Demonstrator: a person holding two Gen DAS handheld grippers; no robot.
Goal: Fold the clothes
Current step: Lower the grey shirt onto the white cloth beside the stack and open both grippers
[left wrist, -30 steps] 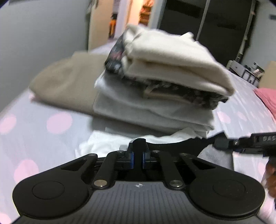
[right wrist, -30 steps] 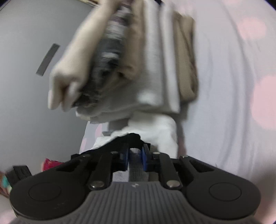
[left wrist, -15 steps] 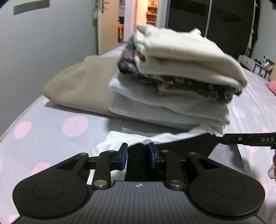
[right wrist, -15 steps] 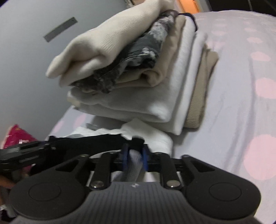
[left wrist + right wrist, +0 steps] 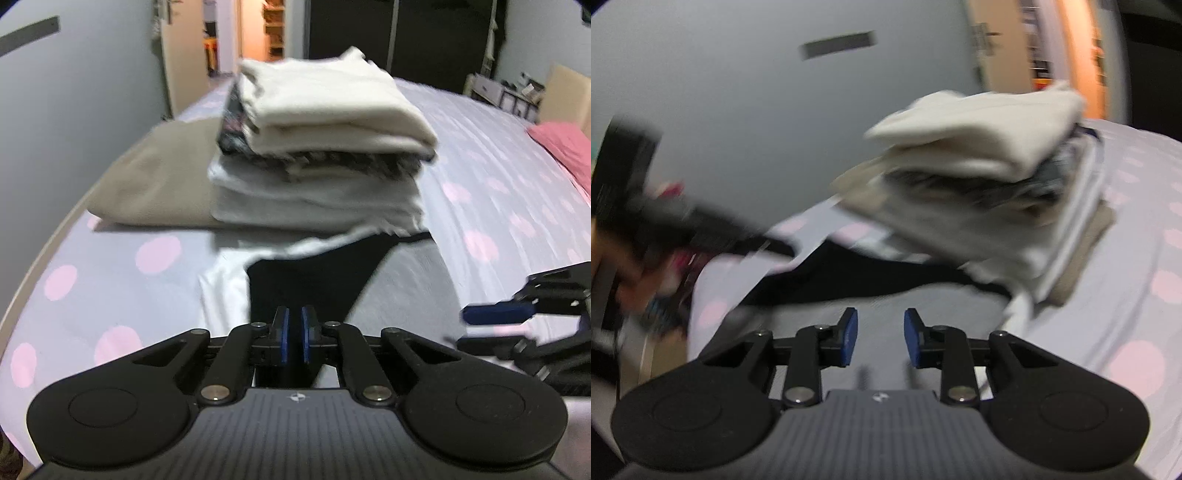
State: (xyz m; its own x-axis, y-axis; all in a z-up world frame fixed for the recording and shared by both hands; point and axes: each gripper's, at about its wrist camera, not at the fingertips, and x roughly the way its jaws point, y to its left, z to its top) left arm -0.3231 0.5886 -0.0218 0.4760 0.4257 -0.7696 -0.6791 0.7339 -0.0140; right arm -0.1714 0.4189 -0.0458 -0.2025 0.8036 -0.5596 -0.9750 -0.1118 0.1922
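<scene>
A grey, black and white garment (image 5: 399, 280) lies flat on the bed in front of a stack of folded clothes (image 5: 325, 147). My left gripper (image 5: 293, 334) is shut on the garment's black part (image 5: 306, 284) at its near edge. My right gripper (image 5: 880, 334) is open and empty, just above the garment's grey panel (image 5: 886, 295). It also shows at the right edge of the left wrist view (image 5: 495, 325). The stack shows blurred in the right wrist view (image 5: 979, 170).
The bed has a lilac sheet with pink dots (image 5: 110, 295). A beige folded cloth (image 5: 159, 177) lies under the stack. A pink cloth (image 5: 565, 147) lies at far right. A grey wall (image 5: 74, 92) runs along the left. An open doorway (image 5: 258, 29) lies behind.
My right gripper has let go of the garment and opened, moving back. Both grippers have drawn away from the stack, and the garment now lies spread out flat.
</scene>
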